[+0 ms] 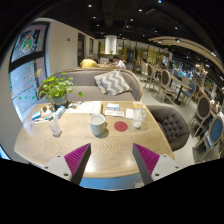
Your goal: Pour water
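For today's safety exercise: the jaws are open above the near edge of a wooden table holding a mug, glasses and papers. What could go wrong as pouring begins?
1. The gripper holds nothing and sits well short of the mug; a hasty reach might knock it over.
2. Papers lie just beyond the mug, so any spill would likely soak them.
3. The glass stands near the table edge and could be pushed off.
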A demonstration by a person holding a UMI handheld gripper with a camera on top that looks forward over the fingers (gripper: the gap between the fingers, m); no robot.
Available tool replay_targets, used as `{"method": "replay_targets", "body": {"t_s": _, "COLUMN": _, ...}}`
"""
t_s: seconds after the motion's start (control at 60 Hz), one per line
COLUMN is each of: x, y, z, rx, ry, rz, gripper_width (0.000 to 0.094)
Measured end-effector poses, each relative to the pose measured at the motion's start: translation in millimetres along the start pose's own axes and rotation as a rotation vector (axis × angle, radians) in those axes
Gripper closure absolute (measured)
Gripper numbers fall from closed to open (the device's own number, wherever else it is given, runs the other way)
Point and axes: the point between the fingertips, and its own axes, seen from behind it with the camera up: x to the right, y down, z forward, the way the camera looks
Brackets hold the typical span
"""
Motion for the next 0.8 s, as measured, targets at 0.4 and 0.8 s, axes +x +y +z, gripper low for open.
{"method": "replay_targets", "body": {"t_s": 0.4, "x": -121.2, "y": 43.1, "z": 34.7, "rx": -0.024, "ry": -0.076, "rz": -0.017, "gripper_width": 0.0078}}
{"method": "replay_targets", "body": {"t_s": 0.8, "x": -318.5, "y": 17.8, "z": 141.8, "rx": 0.104, "ry": -0.193, "rz": 0.002, "gripper_width": 0.0072}}
